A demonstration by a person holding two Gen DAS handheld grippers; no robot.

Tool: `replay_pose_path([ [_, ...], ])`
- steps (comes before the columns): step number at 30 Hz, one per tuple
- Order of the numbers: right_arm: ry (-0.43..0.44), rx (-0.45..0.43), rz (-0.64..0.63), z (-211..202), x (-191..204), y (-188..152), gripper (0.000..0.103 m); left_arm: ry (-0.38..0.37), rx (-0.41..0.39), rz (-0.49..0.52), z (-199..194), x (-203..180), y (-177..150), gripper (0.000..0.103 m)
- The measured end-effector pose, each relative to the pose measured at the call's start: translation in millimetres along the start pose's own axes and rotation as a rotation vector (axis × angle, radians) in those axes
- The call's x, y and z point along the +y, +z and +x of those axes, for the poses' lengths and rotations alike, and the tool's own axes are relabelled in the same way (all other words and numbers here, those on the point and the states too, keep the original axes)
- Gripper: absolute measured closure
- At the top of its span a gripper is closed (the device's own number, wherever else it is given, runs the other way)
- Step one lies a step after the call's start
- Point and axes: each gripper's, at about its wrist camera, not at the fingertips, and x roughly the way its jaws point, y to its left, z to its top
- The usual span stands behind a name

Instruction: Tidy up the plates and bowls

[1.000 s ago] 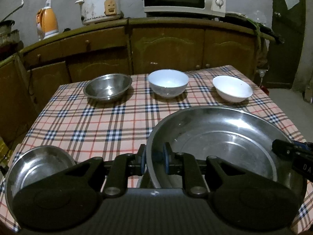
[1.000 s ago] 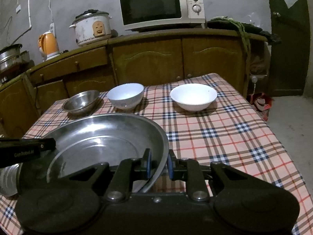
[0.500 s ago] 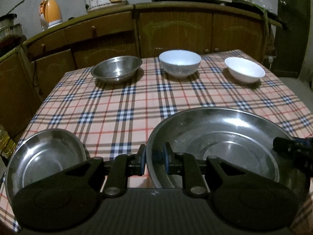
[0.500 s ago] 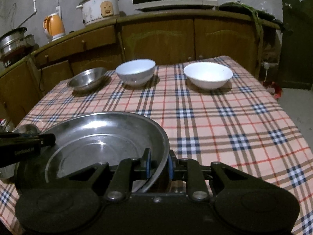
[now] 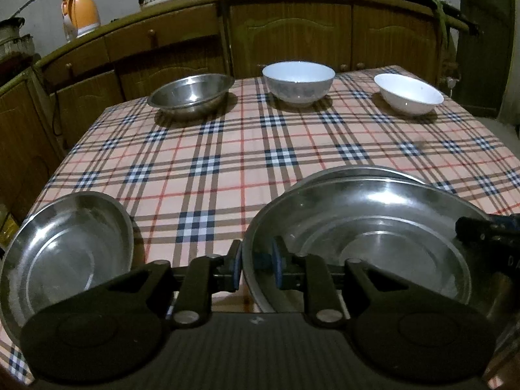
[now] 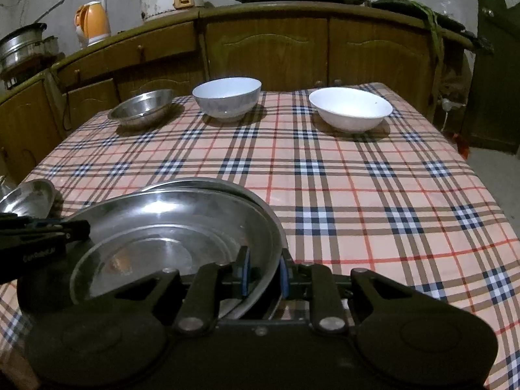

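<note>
1. Left wrist view: my left tongs are closed on the near left rim of a big steel plate, one pad inside the rim and one outside. The plate spreads out ahead and to the right of these tongs. Behind its far edge I see the rim of a second plate lying on the checked tablecloth; the held plate sits over it, and I cannot tell whether they touch. My right tongs show as a dark tip at the plate's right edge. A small steel dish lies apart to the left. At the far edge of the table stand a steel bowl, a pale blue bowl and a white bowl.

2. Right wrist view: my right tongs are closed on the same plate's near right rim, so the plate lies ahead and to the left. The lower plate's rim peeks out beyond it, slightly offset away from me. I judge the coming move is to settle the held plate squarely onto it, both hands equally near, then let go.
</note>
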Motion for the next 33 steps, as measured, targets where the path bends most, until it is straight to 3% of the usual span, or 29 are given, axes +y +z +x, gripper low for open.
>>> replay_pose_path([
  [17, -0.046, 0.023, -0.065, 12, 4, 0, 0.072, 0.008, -0.019, -0.010, 14, -5, -7, 0.081],
  [19, -0.062, 0.007, -0.087, 10, 5, 1, 0.057, -0.001, -0.013, -0.022, 14, -4, -7, 0.080],
  [20, -0.074, -0.006, -0.097, 8, 6, 3, 0.039, -0.003, -0.013, -0.025, 14, -3, -7, 0.080],
  [21, -0.085, -0.021, -0.107, 6, 6, 4, 0.032, -0.005, -0.014, -0.026, 13, -3, -7, 0.080],
  [24, -0.089, -0.060, -0.137, -6, 5, 8, 0.032, -0.013, -0.023, -0.032, 9, -1, -5, 0.079],
  [26, -0.011, -0.072, -0.134, -17, 1, 10, 0.032, -0.018, -0.029, -0.035, 6, 1, -3, 0.078],
  [29, 0.172, -0.052, -0.134, -35, -1, 10, 0.032, -0.020, -0.039, -0.051, 1, 6, -1, 0.072],
  [33, 0.339, -0.011, -0.266, -54, 12, -4, 0.032, -0.016, -0.051, -0.061, -5, 12, 1, 0.071],
])
